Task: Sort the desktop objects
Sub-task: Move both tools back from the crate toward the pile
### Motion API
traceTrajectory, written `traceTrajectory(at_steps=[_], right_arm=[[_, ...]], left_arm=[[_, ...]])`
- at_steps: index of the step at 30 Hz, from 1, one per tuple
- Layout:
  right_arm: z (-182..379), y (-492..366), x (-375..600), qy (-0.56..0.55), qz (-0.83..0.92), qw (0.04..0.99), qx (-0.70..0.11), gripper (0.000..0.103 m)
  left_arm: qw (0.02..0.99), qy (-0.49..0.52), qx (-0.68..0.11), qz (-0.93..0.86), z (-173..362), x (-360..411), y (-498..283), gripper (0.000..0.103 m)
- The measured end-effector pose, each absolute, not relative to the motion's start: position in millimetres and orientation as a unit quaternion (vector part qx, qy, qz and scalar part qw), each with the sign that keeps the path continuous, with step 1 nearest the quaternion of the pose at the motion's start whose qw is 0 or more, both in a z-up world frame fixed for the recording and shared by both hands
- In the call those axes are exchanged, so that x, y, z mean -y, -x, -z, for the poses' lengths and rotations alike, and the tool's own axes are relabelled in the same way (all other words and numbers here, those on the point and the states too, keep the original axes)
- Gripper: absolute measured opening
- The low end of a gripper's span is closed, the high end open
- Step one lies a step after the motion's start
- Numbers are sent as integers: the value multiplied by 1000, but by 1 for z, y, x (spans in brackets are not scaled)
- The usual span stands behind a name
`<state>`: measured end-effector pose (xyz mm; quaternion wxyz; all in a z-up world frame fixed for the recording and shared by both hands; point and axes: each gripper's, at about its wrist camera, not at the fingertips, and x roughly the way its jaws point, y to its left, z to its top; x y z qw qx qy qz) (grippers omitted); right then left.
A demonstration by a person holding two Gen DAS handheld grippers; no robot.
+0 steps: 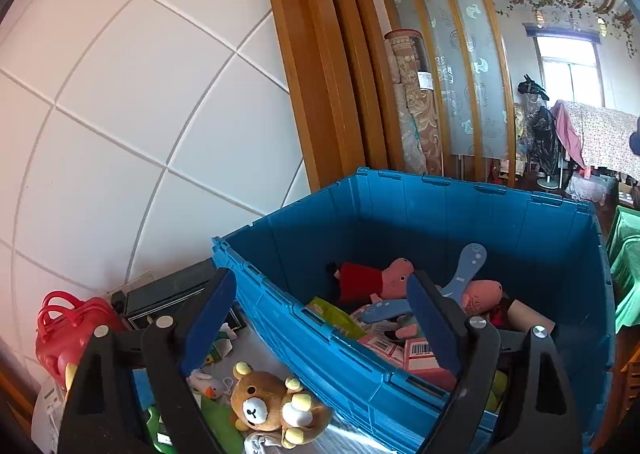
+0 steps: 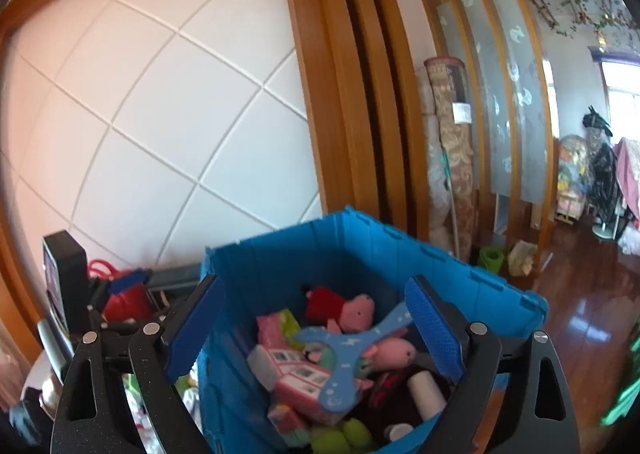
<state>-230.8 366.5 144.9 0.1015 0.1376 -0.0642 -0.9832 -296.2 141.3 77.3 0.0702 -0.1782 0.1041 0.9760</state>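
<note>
Left wrist view: the left gripper (image 1: 320,318) is spread and empty beside the blue crate (image 1: 520,230), because sorted toys are collected there; a bear plush (image 1: 276,406) is left outside. The right gripper (image 2: 316,318) is spread too.

home | wood floor (image 2: 580,318) | rolled rugs (image 1: 412,102) | plush toys (image 1: 276,410)

Daylight from the window (image 1: 570,70) at far right lit both views brightly, blowing out the panes and glaring off the wooden floor (image 2: 580,318), while fisheye bending curved the wall panels, corners went black, and the right view was slightly motion-blurred.
</note>
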Motion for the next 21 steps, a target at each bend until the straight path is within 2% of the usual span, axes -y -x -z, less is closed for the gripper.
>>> traceTrajectory(at_steps=[4,12,21], right_arm=[[-160,211,-364,-56,991,101,71,103],[-165,208,-314,-104,976,187,40,103],[-158,178,-212,-133,955,264,-17,103]], left_arm=[[53,175,-103,-978,-76,-134,291,87],[7,166,-95,-982,-65,-94,264,88],[-54,186,-67,-979,-35,18,199,88]])
